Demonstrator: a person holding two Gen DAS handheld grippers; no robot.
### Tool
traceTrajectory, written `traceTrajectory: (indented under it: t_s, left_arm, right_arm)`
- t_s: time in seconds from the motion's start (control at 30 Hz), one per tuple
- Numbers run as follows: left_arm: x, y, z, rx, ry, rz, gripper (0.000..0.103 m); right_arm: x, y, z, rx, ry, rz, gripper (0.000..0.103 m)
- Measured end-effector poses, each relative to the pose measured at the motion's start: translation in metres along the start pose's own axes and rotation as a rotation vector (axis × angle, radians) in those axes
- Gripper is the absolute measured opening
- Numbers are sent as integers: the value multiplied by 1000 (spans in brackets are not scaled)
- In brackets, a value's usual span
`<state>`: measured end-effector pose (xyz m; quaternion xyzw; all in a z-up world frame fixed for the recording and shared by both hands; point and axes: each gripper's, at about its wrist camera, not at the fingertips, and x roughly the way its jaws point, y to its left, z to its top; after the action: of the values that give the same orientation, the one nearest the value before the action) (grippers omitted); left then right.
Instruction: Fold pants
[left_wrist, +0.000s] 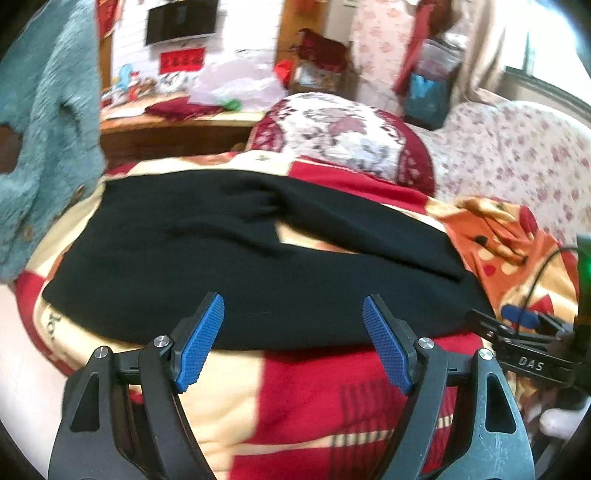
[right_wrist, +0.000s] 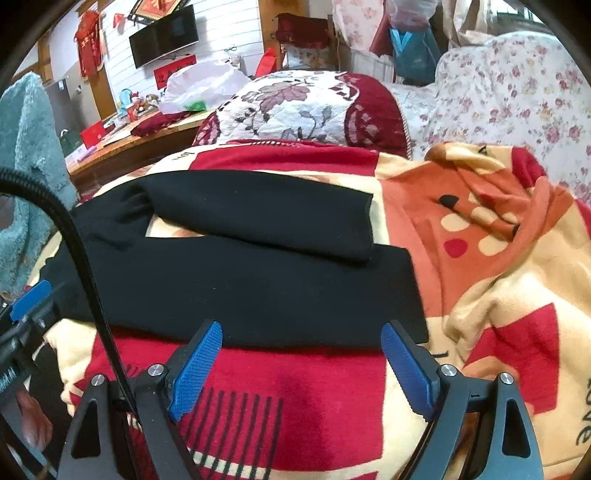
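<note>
Pants lengthwise left-right on blanket, legs rightward; both jaws apart, empty.

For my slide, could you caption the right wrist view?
Open right gripper above black pants on patterned blanket.

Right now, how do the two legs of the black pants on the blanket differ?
The far leg lies partly on top of the near leg, overlapping it toward the cuffs. The far leg's cuff stops short, while the near leg's cuff reaches further right. Toward the waist, a gap between them shows the blanket. Both are black, flat and untouched by either gripper.
</note>
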<state>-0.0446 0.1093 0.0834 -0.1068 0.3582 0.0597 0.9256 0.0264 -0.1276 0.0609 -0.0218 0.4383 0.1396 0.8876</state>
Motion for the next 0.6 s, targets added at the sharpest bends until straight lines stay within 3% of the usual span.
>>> traceTrajectory:
  t_s: [0.17,0.3,0.47,0.6]
  left_arm:
    - [-3,49,3,-105,44,64,78]
    - [-8,106,-1,-257,76,92,78]
    - [-12,159,-8,-400,78,155,78]
    - [-9,192,-15,-520,94,159,78]
  right_arm:
    - [9,-1,-1,17,43,61,84]
    - [18,-4,-7,36,85,110,84]
    - [28,-9,-9,81,121,135,84]
    - [33,-15,-10,107,140,142,84]
